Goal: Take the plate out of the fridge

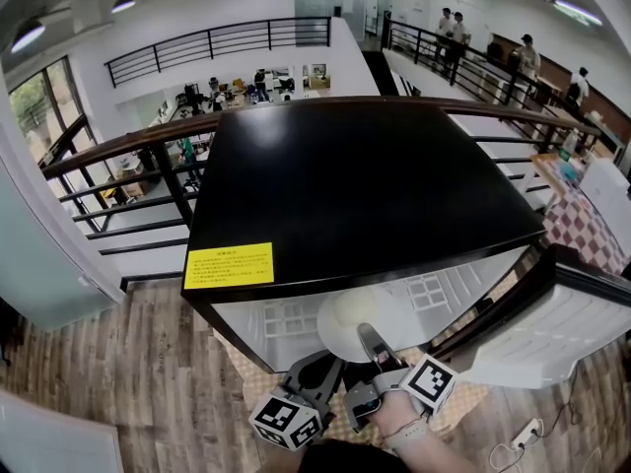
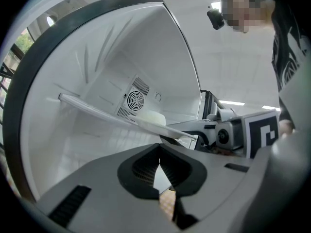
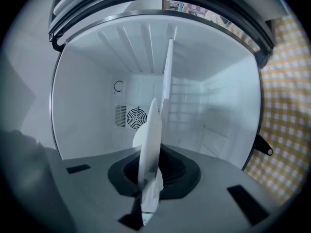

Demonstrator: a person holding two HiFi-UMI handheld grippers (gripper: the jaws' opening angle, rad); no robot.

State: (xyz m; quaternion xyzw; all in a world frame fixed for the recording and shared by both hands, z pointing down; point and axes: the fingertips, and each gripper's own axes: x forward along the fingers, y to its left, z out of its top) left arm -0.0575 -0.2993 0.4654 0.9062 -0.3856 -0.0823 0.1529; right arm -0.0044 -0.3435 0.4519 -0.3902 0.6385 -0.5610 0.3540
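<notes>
The white plate (image 1: 357, 321) sits at the front of the open fridge (image 1: 365, 185), on its shelf (image 2: 97, 111). My right gripper (image 1: 373, 345) reaches in from below and is shut on the plate's near rim. In the right gripper view the plate (image 3: 150, 140) stands edge-on between the pads of this gripper (image 3: 148, 178), with the fan grille behind it. My left gripper (image 1: 317, 371) hangs just left of the right one, outside the fridge mouth. Its tips (image 2: 159, 163) meet with nothing between them. From the left gripper view the plate (image 2: 153, 116) shows above the shelf edge.
The fridge door (image 1: 567, 323) stands open to the right. A yellow checkered mat (image 1: 473, 394) lies under the fridge on the wooden floor. A black railing (image 1: 128, 151) runs behind it. A white power strip (image 1: 523, 432) lies at the lower right.
</notes>
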